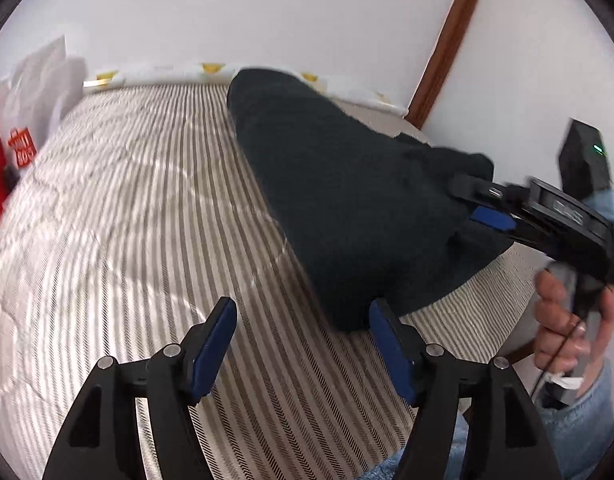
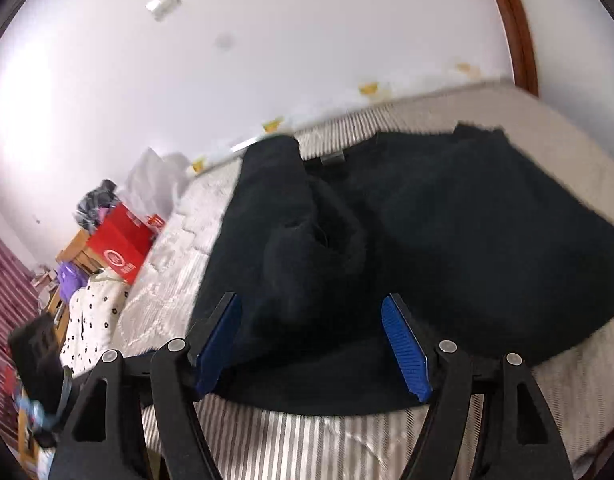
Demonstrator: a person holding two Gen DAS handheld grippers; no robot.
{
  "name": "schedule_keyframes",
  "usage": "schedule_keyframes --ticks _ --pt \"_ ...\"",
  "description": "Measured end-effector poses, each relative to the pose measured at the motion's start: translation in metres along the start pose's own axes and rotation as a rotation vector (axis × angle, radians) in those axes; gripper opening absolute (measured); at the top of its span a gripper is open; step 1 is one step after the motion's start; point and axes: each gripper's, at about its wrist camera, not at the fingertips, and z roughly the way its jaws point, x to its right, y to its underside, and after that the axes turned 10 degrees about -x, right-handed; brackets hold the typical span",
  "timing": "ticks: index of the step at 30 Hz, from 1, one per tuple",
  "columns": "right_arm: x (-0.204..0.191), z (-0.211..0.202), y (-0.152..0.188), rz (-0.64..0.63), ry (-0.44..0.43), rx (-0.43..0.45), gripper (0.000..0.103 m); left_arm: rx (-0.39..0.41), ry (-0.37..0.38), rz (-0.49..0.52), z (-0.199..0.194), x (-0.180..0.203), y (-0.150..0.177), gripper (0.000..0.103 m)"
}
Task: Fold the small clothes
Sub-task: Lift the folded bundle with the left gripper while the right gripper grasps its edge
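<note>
A dark, near-black knit garment (image 1: pixel 347 184) lies on the striped bed cover (image 1: pixel 155 208), partly folded, with a sleeve folded across its body (image 2: pixel 307 248). My left gripper (image 1: pixel 303 320) is open and empty, just left of the garment's near corner. My right gripper (image 2: pixel 311 320) is open, its jaws standing on either side of the garment's near edge, over the fabric. In the left wrist view the right gripper (image 1: pixel 479 200) reaches into the garment's right side, one blue pad (image 1: pixel 491 218) showing against the fabric.
The bed meets a white wall at the back, with a wooden door frame (image 1: pixel 447 40) at the right. A red box (image 2: pixel 119 246), bags and a spotted cloth (image 2: pixel 95 320) sit beyond the bed's left side. A hand (image 1: pixel 567 320) holds the right gripper's handle.
</note>
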Motion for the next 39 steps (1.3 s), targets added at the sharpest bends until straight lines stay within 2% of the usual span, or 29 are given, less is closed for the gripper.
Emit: schedule_keyframes --ticks 3,6,7,9,11,13,16,19,26,30,35,37,39 --pt "0.001 0.023 -0.009 0.014 0.023 -0.009 0.072 -0.016 0.043 -0.008 0.010 0.000 -0.001 0.067" --pt "-0.002 0.040 -0.020 0.024 -0.012 -0.004 0.071 -0.031 0.088 -0.001 0.021 0.006 -0.006 0.067" --pt "-0.004 0.047 -0.026 0.021 -0.021 0.002 0.066 -0.036 0.101 0.000 0.026 0.007 -0.008 0.067" --pt "-0.009 0.055 -0.033 0.003 -0.012 0.010 0.046 -0.056 0.106 -0.005 0.036 0.012 -0.014 0.067" --pt "-0.014 0.055 -0.041 -0.043 0.017 0.033 0.019 -0.059 0.100 0.001 0.043 0.017 -0.019 0.067" --pt "-0.015 0.039 -0.045 -0.091 0.037 0.101 0.015 -0.057 0.086 0.013 0.049 0.024 -0.024 0.067" --pt "-0.007 0.004 -0.044 -0.091 0.129 0.229 0.014 -0.068 0.074 0.032 0.056 0.035 -0.031 0.067" --pt "0.012 -0.027 -0.045 -0.091 0.217 0.309 0.013 -0.071 0.079 0.059 0.062 0.048 -0.037 0.067" --pt "0.084 -0.067 -0.039 -0.038 0.384 0.361 0.013 -0.064 0.111 0.147 0.084 0.099 -0.055 0.067" --pt "0.136 -0.082 -0.035 0.056 0.400 0.354 0.013 -0.074 0.114 0.177 0.102 0.125 -0.058 0.067" --pt "0.186 -0.063 -0.028 0.140 0.336 0.256 0.016 -0.040 0.085 0.177 0.107 0.147 -0.061 0.067" --pt "0.193 -0.059 -0.023 0.156 0.323 0.226 0.019 -0.040 0.081 0.176 0.109 0.152 -0.064 0.060" --pt "0.191 -0.064 -0.015 0.150 0.342 0.242 0.024 -0.048 0.092 0.170 0.109 0.155 -0.065 0.050"
